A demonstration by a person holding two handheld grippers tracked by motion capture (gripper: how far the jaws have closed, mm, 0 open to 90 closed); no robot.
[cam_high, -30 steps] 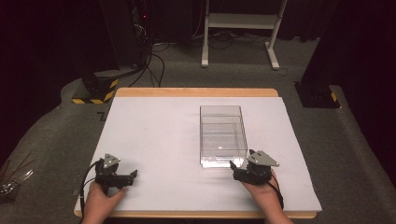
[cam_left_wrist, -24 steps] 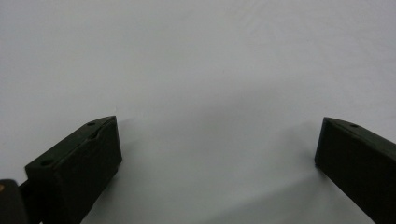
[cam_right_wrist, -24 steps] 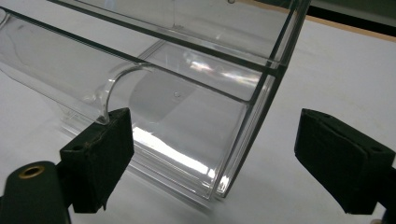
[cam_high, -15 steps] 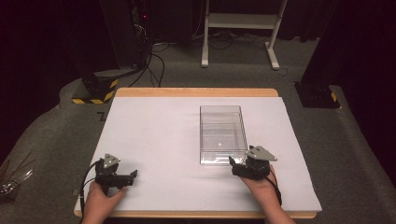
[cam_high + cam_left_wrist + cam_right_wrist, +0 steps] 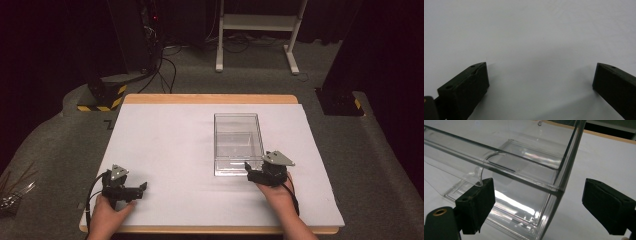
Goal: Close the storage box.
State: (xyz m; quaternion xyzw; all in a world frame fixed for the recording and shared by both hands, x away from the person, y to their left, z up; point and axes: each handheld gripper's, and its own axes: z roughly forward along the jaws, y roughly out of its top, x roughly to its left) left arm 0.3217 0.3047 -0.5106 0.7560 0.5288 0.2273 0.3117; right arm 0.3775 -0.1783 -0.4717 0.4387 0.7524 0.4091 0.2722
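Clear plastic box (image 5: 236, 142), open-topped, upright; right of centre on white mat (image 5: 170, 150).

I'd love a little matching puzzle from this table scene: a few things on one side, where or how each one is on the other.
Things:
1. clear plastic box
2. left claw
3. right claw
4. white sheet

Places or states:
a. open over bare white surface, near the table's front left
b. spread flat over the wooden table top
c. empty, standing right of the middle
d. open around the box's near right corner, not pressing on it

Pairs: 1-c, 2-a, 3-d, 4-b
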